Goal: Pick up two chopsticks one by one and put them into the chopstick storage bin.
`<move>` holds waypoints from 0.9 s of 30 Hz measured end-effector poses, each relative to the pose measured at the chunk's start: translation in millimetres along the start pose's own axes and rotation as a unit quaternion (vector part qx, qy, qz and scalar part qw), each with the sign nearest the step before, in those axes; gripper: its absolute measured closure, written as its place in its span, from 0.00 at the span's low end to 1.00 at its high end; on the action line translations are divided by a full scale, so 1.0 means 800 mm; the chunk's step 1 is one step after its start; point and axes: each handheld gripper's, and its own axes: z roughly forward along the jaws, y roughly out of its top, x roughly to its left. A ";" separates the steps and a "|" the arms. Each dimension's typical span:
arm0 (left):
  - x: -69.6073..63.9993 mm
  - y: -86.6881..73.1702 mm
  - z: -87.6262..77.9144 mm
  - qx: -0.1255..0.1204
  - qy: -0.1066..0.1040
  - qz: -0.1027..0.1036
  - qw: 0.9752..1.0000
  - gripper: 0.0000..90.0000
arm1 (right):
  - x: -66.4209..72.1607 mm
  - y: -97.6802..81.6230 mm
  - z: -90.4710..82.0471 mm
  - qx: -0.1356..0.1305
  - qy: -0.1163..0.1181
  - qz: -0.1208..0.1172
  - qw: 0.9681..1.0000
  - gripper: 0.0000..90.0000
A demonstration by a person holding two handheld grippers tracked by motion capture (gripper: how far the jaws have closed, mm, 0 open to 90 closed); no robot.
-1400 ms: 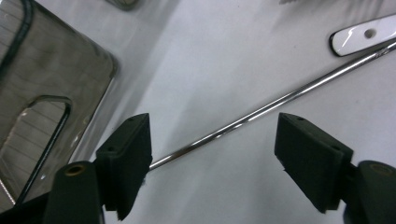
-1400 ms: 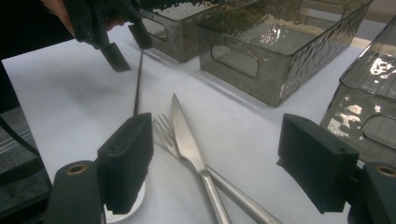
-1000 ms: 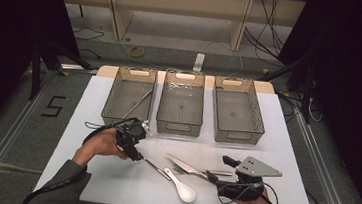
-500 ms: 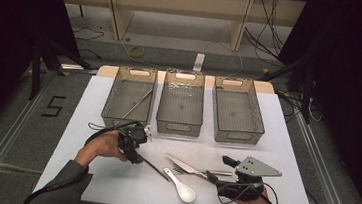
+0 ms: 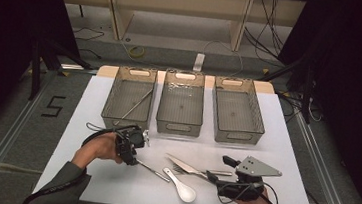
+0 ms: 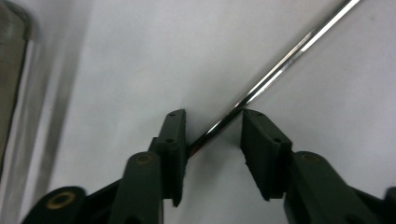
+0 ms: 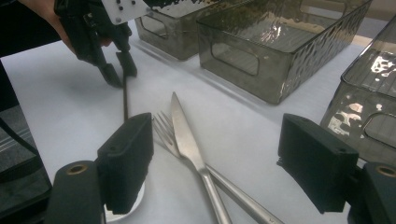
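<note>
spanning the table [image 5: 86,173], a white sheet carries three ribbed smoky plastic bins [image 5: 180,107] at the back. nearer lie a steel knife [image 5: 188,166], fork [image 5: 197,173] and white spoon [image 5: 183,190]. the left gripper [image 5: 130,160] has just been closing; its jaws stand narrow around a thin shiny rod [image 6: 261,81], one pad touching it. the rod lies flat, slanting towards the spoon. the right gripper [image 7: 215,163] gapes wide, empty.

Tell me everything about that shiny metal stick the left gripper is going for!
The metal chopstick is a thin, straight, shiny silver rod, mirror-bright like polished steel. It lies flat on the white table, slanting from the left gripper toward the white spoon. One end sits between the gripper's two black jaws, which have just been closing around it: it touches the left pad and meets the corner of the right one, but looks not yet squeezed. Nothing else touches it.
</note>
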 end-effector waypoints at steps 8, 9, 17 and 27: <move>-0.008 -0.009 -0.001 0.003 -0.007 0.014 1.000 0.83 | 0.000 0.000 -0.001 0.001 0.000 0.000 1.000 0.31; -0.009 -0.009 -0.001 0.005 -0.007 0.019 1.000 0.85 | 0.000 0.000 0.000 0.000 0.000 -0.001 1.000 0.31; -0.014 -0.011 -0.002 0.020 -0.006 0.039 0.999 0.94 | 0.001 0.000 0.001 0.003 0.001 -0.003 1.000 0.31; -0.015 -0.011 -0.002 0.017 -0.003 0.025 1.000 0.95 | 0.001 0.000 0.001 0.004 0.000 -0.004 1.000 0.31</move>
